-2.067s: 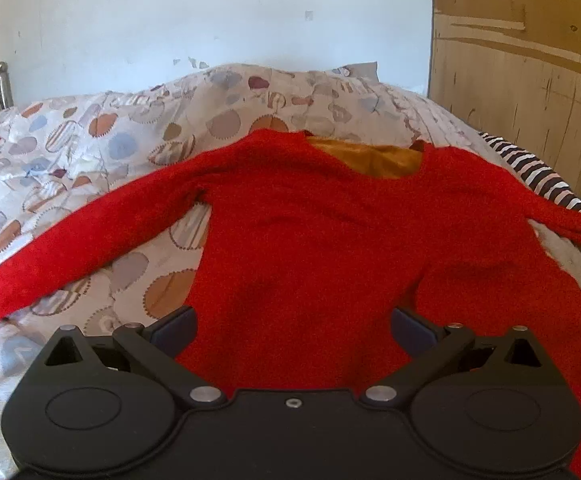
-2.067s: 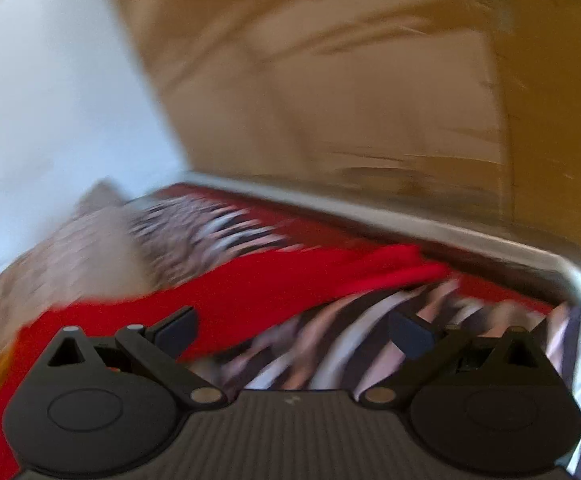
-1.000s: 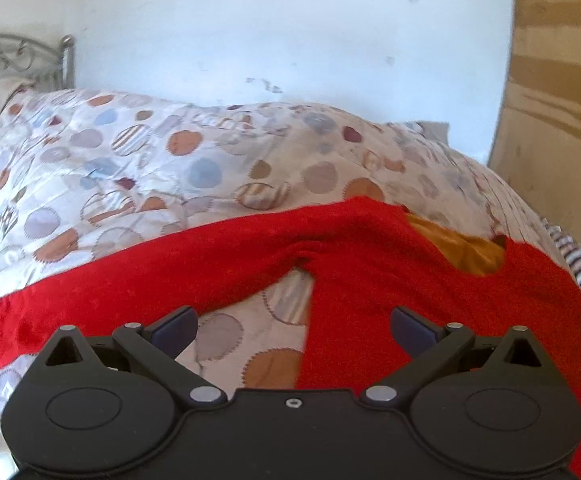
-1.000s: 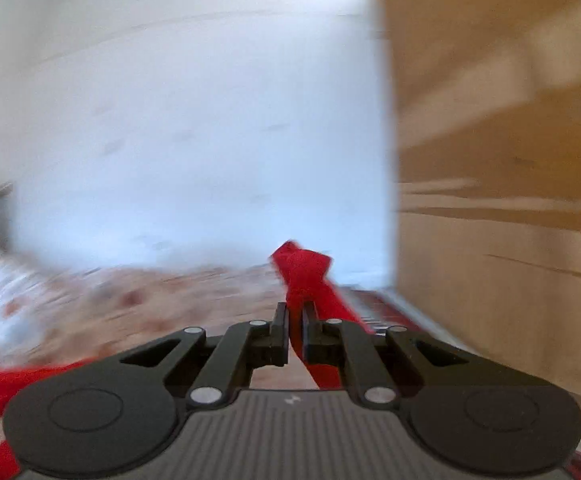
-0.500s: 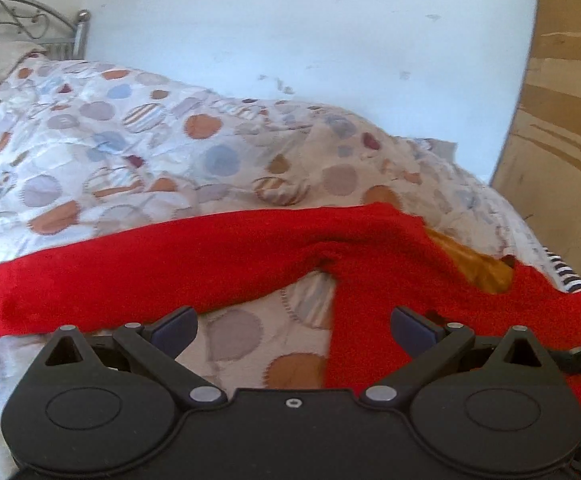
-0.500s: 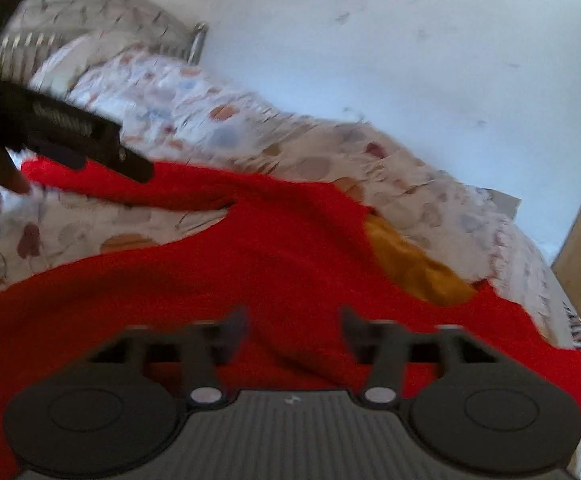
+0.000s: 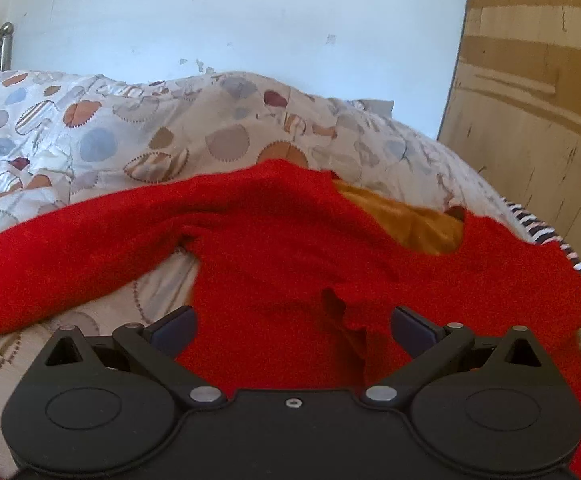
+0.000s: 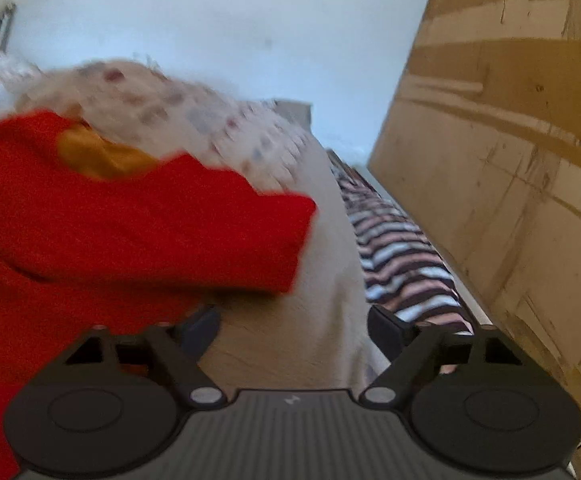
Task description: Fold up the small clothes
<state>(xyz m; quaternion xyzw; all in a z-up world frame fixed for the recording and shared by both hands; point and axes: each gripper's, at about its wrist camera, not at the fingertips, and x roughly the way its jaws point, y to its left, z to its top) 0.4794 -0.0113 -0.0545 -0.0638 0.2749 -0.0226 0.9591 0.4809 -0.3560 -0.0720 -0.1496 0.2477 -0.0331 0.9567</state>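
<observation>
Your left gripper (image 7: pixel 292 326) and right gripper (image 8: pixel 294 326) gape empty; red sweater (image 7: pixel 282 264) lies collar toward the wall (image 7: pixel 230 20), body running lengthwise away from it.

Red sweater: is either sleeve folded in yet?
Partly. On the red sweater, one sleeve lies folded across its body; the other sleeve lies spread on the quilt.

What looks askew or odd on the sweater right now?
The red sweater is lopsided: one sleeve lies stretched out across the patterned quilt, the other is folded over the body. Both grippers are open.
</observation>
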